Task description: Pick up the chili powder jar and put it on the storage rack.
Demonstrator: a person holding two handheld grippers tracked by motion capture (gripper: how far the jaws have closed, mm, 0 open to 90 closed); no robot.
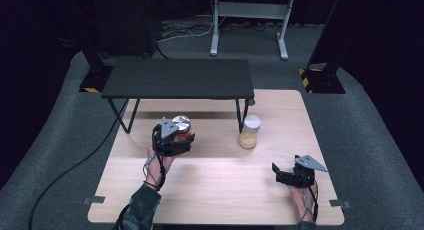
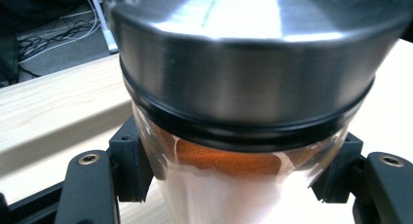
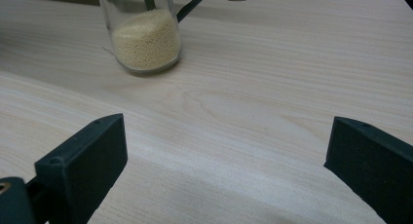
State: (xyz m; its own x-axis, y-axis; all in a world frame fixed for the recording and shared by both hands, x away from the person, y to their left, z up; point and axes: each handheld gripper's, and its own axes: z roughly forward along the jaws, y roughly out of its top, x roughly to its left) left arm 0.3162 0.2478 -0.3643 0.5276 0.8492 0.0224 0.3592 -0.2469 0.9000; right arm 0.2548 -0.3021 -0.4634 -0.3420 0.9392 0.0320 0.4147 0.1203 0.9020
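Steel-lidded jar [image 1: 181, 128] in left claw [image 1: 172, 140]

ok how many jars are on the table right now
2. The metal-lidded jar with orange contents is gripped by the left gripper near the black shelf. The white-lidded jar of pale grains stands free, mid-table. The shelf could hide others.

A low black shelf [image 1: 177, 78] stands at the back of a light wooden table [image 1: 210, 190].
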